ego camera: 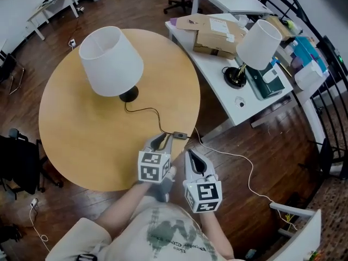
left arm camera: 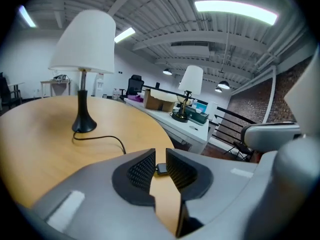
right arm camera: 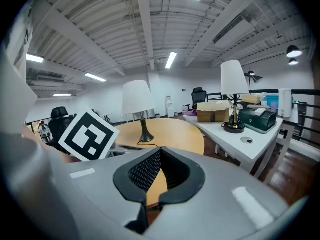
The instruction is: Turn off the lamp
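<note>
The lamp has a white shade (ego camera: 111, 61) and a black base (ego camera: 129, 95) and stands on the round wooden table (ego camera: 81, 140). It also shows at the left of the left gripper view, lamp (left arm camera: 84, 59). Its black cord runs to a small inline switch (ego camera: 180, 135) near the table's near edge. My left gripper (ego camera: 165, 139) has that switch (left arm camera: 161, 168) between its fingertips, and the pads close in on both sides. My right gripper (ego camera: 191, 154) hovers just right of it, off the table edge, tips together and empty (right arm camera: 159, 154). Whether the bulb is lit does not show.
A white desk (ego camera: 239, 105) stands to the right with a second lamp (ego camera: 259, 43), a cardboard box (ego camera: 217, 37) and a dark case (ego camera: 265, 80). A white cable (ego camera: 239, 159) trails over the wood floor. A black chair (ego camera: 19, 162) is at the left, a railing (ego camera: 331, 118) at the right.
</note>
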A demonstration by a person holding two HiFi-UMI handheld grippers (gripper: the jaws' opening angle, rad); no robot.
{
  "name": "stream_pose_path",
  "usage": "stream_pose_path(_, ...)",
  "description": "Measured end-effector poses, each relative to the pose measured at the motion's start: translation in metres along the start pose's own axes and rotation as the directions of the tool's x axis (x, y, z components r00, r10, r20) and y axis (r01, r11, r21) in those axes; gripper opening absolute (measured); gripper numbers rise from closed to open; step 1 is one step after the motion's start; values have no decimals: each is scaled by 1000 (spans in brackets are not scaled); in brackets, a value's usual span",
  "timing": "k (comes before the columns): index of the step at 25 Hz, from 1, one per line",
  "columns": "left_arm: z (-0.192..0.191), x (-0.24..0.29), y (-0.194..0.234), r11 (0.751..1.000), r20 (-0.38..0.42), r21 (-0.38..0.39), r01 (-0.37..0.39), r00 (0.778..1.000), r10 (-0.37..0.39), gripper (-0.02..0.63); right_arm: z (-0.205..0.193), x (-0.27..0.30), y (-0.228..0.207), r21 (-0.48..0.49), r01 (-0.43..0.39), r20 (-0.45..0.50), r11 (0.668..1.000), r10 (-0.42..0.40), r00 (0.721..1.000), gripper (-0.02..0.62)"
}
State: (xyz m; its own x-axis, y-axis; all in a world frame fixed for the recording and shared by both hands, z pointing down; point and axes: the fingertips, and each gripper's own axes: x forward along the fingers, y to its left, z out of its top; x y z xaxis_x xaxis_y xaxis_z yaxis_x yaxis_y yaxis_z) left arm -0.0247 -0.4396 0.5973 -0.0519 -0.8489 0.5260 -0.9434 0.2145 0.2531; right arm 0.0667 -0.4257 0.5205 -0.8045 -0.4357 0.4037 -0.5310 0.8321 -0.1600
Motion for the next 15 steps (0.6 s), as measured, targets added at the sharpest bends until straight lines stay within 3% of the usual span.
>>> stream_pose_path(7, 26, -77, 4, 1000, 169, 17, -21, 986, 18, 64, 9, -25, 44, -49, -43, 69, 998, 46, 997, 0)
stream_pose_path(15, 33, -174, 7, 998, 287, 18, -64, 956, 56, 64, 15, -54, 108, -93, -112, 135, 989, 124, 983, 0)
